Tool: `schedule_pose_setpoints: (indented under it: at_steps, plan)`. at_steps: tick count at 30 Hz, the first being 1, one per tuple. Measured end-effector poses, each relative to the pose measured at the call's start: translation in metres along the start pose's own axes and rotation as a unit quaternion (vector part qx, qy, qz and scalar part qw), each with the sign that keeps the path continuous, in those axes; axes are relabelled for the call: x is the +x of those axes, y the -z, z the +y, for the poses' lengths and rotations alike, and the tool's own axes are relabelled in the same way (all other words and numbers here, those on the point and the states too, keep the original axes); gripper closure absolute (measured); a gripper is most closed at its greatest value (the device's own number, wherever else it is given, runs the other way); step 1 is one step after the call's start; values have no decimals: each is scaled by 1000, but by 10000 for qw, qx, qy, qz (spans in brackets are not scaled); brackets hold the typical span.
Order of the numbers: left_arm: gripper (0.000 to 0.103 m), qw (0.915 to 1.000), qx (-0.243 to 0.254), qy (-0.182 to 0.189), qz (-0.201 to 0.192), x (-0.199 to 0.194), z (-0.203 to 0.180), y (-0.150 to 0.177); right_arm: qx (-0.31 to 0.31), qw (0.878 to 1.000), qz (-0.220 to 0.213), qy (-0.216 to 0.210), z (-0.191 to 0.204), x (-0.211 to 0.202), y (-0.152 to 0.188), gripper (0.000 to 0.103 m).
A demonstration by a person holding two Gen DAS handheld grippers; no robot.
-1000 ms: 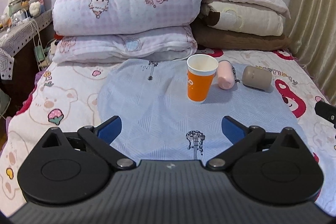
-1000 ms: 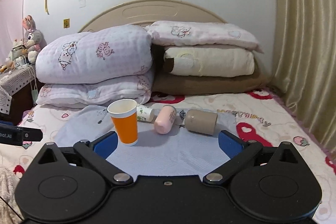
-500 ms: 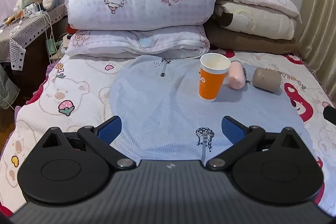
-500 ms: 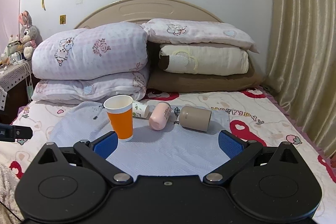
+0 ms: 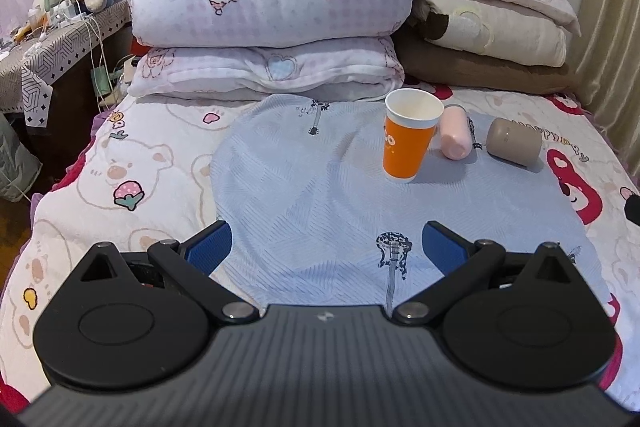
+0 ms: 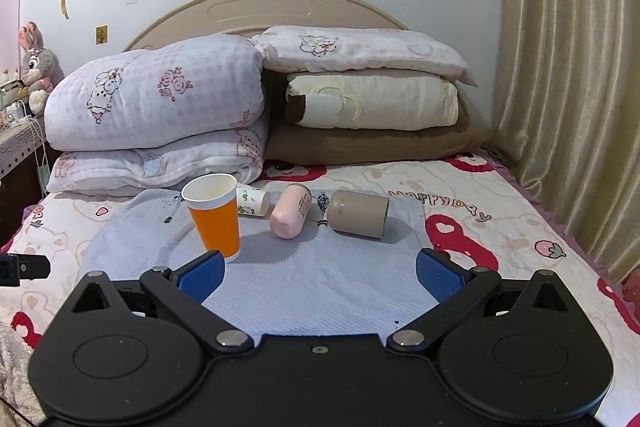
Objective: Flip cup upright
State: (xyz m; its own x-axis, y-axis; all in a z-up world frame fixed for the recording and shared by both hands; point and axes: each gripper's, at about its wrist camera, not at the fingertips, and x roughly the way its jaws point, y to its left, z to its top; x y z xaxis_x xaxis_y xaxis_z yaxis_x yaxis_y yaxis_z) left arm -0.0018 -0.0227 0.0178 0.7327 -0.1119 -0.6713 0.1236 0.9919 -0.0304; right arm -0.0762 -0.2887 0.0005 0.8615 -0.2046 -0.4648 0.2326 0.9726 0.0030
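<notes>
Orange cup [image 5: 409,137] stands upright on the bed [image 5: 132,163]; pink cup [image 6: 291,210] and beige cup [image 6: 357,213] lie sideways. Both grippers' fingers spread, empty.

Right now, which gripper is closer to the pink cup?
Right, probably. The right gripper sits just in front of the pink cup; the left gripper is farther back and leftward.

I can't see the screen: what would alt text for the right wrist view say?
An orange cup stands upright on a bed, with a small white cup, a pink cup and a beige cup lying on their sides beside it. The open right gripper fills the foreground, holding nothing.
</notes>
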Motion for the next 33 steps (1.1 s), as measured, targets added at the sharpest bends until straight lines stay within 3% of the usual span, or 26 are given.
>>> schedule_pose_setpoints:
  at_steps: [33]
  plan:
    - [0,9995,182,-168,186,4,-1,3,-15,10000,18,46,-1,-1,-1,0]
